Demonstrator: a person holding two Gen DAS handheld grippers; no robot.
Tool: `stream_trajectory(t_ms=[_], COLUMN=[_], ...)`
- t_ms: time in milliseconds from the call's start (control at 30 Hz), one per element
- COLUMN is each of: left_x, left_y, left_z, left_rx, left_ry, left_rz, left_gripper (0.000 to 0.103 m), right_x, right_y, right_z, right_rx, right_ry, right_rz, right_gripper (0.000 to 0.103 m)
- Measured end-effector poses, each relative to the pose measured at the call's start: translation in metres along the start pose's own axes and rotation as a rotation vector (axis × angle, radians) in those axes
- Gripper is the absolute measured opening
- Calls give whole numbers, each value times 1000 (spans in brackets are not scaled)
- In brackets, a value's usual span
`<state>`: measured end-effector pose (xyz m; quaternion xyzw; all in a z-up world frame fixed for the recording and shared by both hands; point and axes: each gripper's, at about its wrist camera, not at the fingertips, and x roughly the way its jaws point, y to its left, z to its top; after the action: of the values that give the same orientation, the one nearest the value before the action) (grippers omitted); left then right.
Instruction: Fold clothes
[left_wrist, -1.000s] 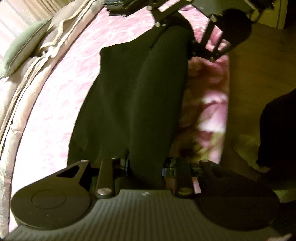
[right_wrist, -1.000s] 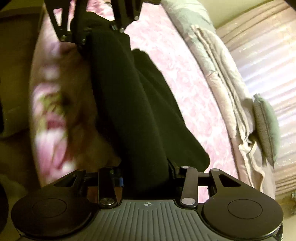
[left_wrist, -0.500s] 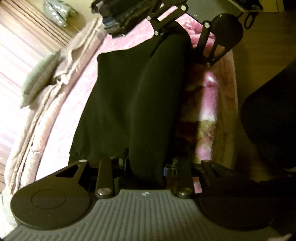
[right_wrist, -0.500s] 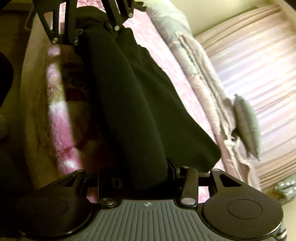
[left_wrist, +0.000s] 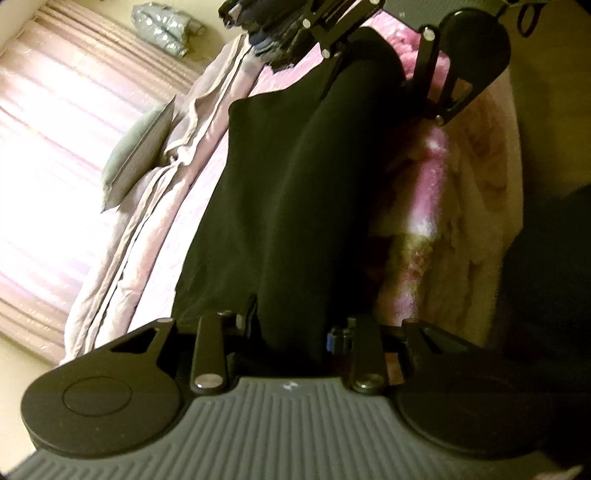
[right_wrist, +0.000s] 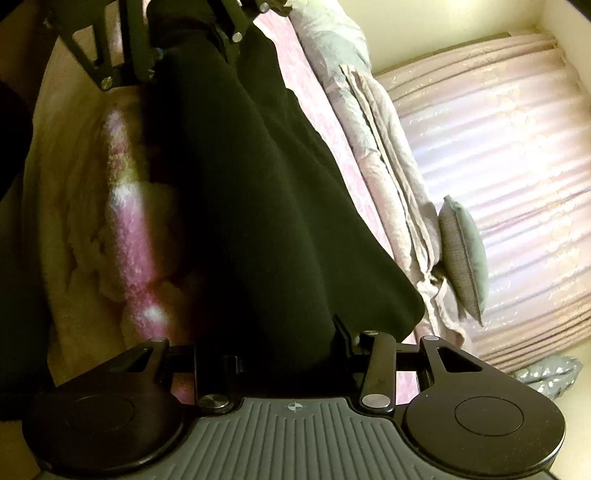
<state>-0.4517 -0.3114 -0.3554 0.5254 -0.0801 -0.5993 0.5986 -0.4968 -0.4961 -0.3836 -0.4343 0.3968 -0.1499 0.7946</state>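
Observation:
A black garment (left_wrist: 295, 192) hangs stretched between my two grippers above the pink bed. My left gripper (left_wrist: 291, 332) is shut on one end of it; cloth hides its fingertips. The right gripper shows at the far end in the left wrist view (left_wrist: 373, 48), also clamped on the cloth. In the right wrist view the black garment (right_wrist: 266, 206) fills the middle. My right gripper (right_wrist: 288, 354) is shut on its near end, and the left gripper (right_wrist: 173, 48) holds the far end at the top.
The pink floral bedspread (left_wrist: 428, 206) lies under the garment. A folded quilt (right_wrist: 384, 155) and a grey-green cushion (right_wrist: 465, 254) lie along the bed's far side by the curtains (right_wrist: 509, 184). A stack of folded clothes (left_wrist: 266, 33) sits at the top.
Both grippers have lifted and tilted with the garment still clamped. The curtains and cushion have swung further into view. The garment stays stretched between the grippers.

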Motion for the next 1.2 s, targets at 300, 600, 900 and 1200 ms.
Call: stream_trajectory(t_ms=[300,600,900,1200], left_x=[-18,-67,-68,9], left_y=[11,35,90,88], left_z=[16,-3,-8,0], left_rx=[-56,-224,-430,-495], left_ry=[99,133,73,80], left_rz=[-4,-15,-34,-149], left_gripper=[40,40,41,48], right_x=[-19,-57,-89,-53], right_y=[-5,-24,-83,-107], right_z=[-14,-63,-81,-72], right_rx=[79,349,792,1047], right_ry=[-9,22,-48,-64], right_rz=[1,-15,36,252], right_gripper=[63,66,66,66])
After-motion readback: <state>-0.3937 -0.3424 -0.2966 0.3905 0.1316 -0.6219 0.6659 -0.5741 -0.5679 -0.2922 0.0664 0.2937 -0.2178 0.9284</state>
